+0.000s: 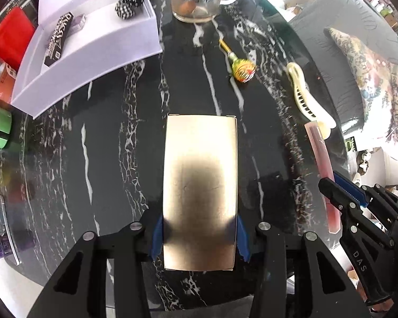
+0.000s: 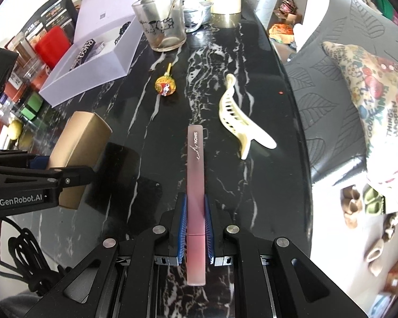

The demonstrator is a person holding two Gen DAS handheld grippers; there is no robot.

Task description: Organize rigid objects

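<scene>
Left wrist: lavender box [image 1: 98,53] holds cartons.

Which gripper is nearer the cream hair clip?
Right. The right gripper, shut on the pink tube, sits just beside the hair clip; the left gripper, holding the gold box, is farther off.

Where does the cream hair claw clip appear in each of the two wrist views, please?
Left wrist view: the cream hair claw clip lies at the right, on the black marble table, beyond the pink tube's tip.
Right wrist view: the clip lies right of centre, beside the pink tube.
Shared landmark: the wrapped lollipop, left of the clip in both.
</scene>
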